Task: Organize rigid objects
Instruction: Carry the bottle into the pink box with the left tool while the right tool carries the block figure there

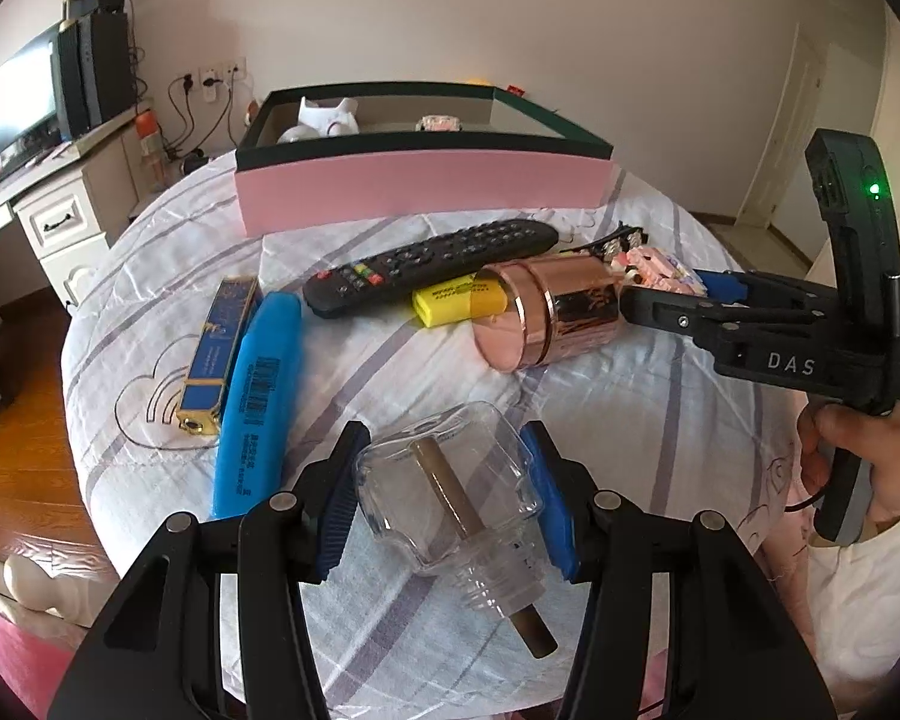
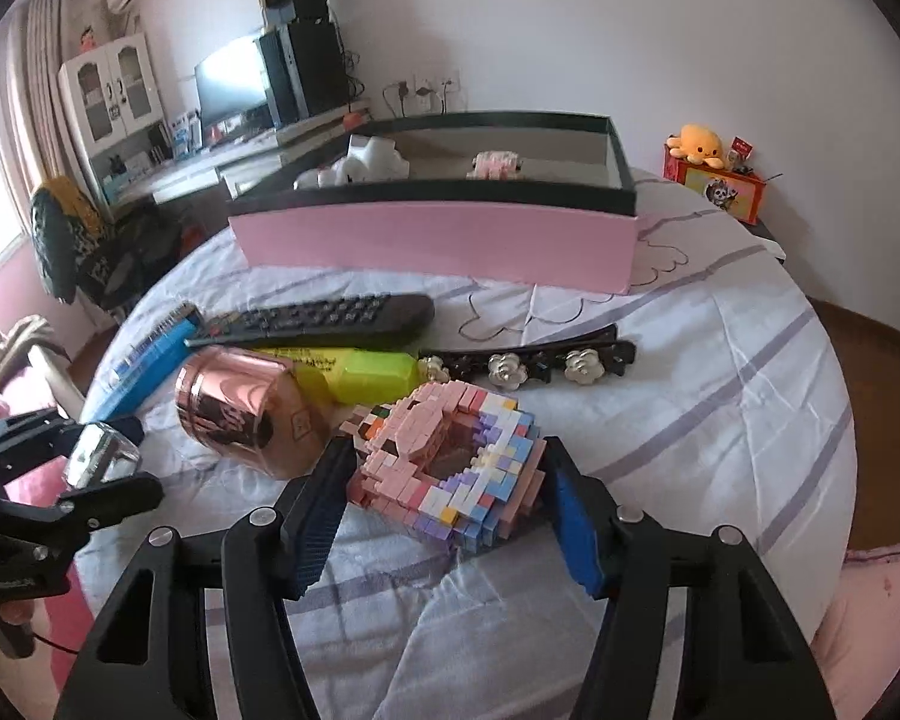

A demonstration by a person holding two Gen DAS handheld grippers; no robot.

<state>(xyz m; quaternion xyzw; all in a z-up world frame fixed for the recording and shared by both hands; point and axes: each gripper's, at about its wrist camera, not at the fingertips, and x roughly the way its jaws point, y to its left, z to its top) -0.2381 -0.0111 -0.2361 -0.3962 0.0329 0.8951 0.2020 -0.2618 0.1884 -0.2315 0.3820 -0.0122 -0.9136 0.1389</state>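
My left gripper (image 1: 444, 429) is shut on a clear glass bottle (image 1: 450, 498) with a gold tube inside, held just above the striped bed sheet. In the right wrist view that bottle (image 2: 99, 453) shows at the far left, in the left gripper (image 2: 126, 456). My right gripper (image 2: 448, 443) straddles a pink and pastel block model (image 2: 444, 456) lying on the sheet, both blue pads against its sides. In the left wrist view the right gripper (image 1: 636, 300) reaches in from the right, behind a rose-gold jar (image 1: 552, 318). A pink box (image 1: 420, 192) with a dark rim stands open at the back.
On the sheet lie a black remote (image 1: 432, 264), a yellow highlighter (image 1: 450, 303), a blue case (image 1: 258, 396), a blue-and-gold box (image 1: 216, 354) and a black strap with flowers (image 2: 534, 366). The pink box (image 2: 438, 240) holds white and pink items. A desk stands left of the bed.
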